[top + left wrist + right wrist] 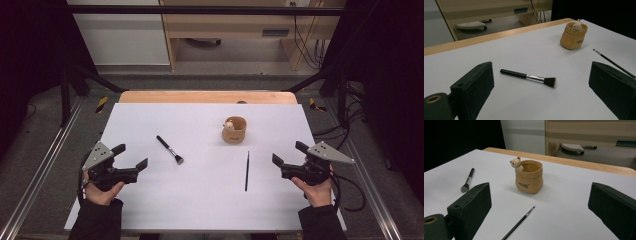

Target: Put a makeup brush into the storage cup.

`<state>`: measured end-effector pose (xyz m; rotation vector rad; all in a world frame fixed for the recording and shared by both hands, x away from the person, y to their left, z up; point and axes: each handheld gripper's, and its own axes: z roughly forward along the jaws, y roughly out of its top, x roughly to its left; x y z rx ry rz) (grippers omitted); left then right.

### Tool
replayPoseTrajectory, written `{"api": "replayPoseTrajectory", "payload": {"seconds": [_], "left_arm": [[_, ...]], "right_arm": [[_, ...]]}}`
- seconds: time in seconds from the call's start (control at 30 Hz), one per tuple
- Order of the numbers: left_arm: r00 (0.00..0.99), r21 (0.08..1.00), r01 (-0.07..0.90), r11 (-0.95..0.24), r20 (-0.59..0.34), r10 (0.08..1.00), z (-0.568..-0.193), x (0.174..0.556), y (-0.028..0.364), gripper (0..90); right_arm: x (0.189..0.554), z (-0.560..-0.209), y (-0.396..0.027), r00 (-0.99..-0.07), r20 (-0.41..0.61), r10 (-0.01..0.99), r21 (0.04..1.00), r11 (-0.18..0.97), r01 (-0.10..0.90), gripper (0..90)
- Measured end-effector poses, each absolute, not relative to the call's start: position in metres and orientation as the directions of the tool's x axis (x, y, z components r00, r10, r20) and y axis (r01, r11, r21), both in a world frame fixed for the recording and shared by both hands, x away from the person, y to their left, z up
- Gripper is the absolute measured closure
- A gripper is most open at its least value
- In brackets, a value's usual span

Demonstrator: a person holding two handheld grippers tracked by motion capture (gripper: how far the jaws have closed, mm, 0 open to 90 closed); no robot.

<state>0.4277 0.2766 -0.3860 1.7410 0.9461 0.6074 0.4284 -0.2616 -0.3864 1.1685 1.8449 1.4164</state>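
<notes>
Seen from above: a white table (pixel 150 210) with a wooden strip along its far edge. Near the left edge, the left gripper (pixel 133 157) held in a hand (pixel 102 192), jaws spread wide, nothing between them. Near the right edge, the right gripper (pixel 287 155) in the other hand (pixel 316 192), jaws likewise released and empty. Left of centre, a black-handled makeup brush (pixel 170 149) lying flat, bristles toward the near edge. Right of centre, toward the far edge, a small tan pot (pixel 235 130) standing upright, with a little bear figure (pixel 229 125) at its rim. Nearer than the pot, well apart from it, a thin black liner brush (pixel 247 171) lying flat, running from far to near.
</notes>
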Motion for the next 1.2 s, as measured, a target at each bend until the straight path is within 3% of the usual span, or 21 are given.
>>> {"api": "replayPoseTrajectory", "payload": {"seconds": [0.7,1.2], "left_arm": [[0.568,0.925,0.329,-0.189,-0.033,0.823,-0.393,0.430,0.272,6.1],[0.577,0.916,0.337,-0.218,-0.018,0.816,-0.398,0.431,0.265,6.4]], "right_arm": [[0.428,-0.384,-0.241,-0.496,0.067,0.866,0.938,0.115,0.327,5.9],[0.442,-0.403,-0.213,-0.498,0.052,0.865,0.894,0.182,0.409,8.0]]}}
